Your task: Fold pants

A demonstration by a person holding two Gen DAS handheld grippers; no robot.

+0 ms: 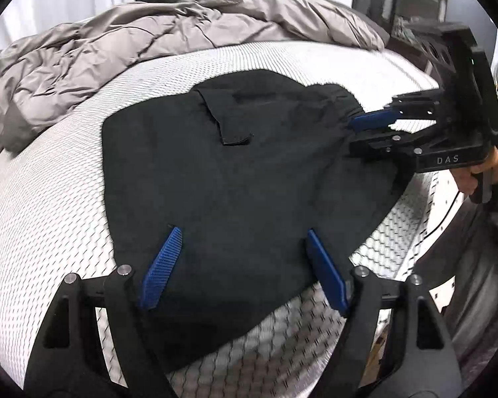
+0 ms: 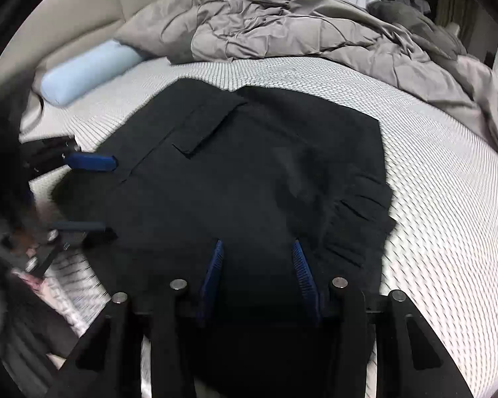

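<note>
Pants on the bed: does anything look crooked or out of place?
Slightly. The black pants lie folded on the mattress, but the edge nearest the right gripper is bunched into wrinkles. Otherwise nothing stands out.

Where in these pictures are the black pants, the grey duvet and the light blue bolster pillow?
black pants (image 2: pixel 249 172): right wrist view, on the flat cloth below the pocket flap.
grey duvet (image 1: pixel 116 43): left wrist view, on its crumpled middle.
light blue bolster pillow (image 2: pixel 86 73): right wrist view, on the middle of its side.
</note>
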